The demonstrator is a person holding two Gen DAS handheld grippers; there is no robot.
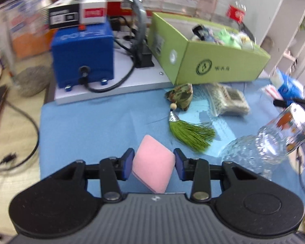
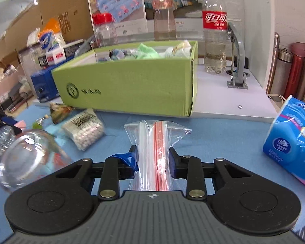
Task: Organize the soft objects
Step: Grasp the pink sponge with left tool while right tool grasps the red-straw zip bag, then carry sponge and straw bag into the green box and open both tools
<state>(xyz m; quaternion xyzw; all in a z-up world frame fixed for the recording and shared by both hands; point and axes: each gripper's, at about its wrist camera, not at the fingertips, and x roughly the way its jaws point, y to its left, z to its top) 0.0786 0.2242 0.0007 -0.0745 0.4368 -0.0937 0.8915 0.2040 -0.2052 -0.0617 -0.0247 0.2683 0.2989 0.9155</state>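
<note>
Pinched between the blue pads of the left gripper (image 1: 154, 165) sits a pink sponge pad (image 1: 153, 163), turned cornerwise like a diamond, its lower edge hidden behind the gripper body. Both pads press on its sides, and it appears lifted off the blue mat (image 1: 91, 126) beneath.

Just beyond it on the mat lies a green tassel (image 1: 190, 135), joined by a bead to a camouflage-patterned fabric sachet (image 1: 181, 95) that rests near the front corner of the green cardboard box (image 1: 223, 65). A bag of cotton swabs (image 1: 227, 99) lies just beside the sachet, and a clear glass vessel (image 1: 274, 140) lies on its side at the right. Behind the mat stands a blue metal machine (image 1: 83, 57) on a white base plate.

From the right wrist view, the right gripper (image 2: 153, 162) is clamped on a clear zip-lock bag (image 2: 154, 152) with a red seal strip, bunched upright between the pads. The green box stands straight ahead, open-topped, with soft cloth items (image 2: 148, 52) in green, white and blue piled inside. A blue pack of tissues (image 2: 292, 140) sits to the right on the mat, touching nothing else. A cola bottle (image 2: 214, 30) stands behind the box's right end.
</note>
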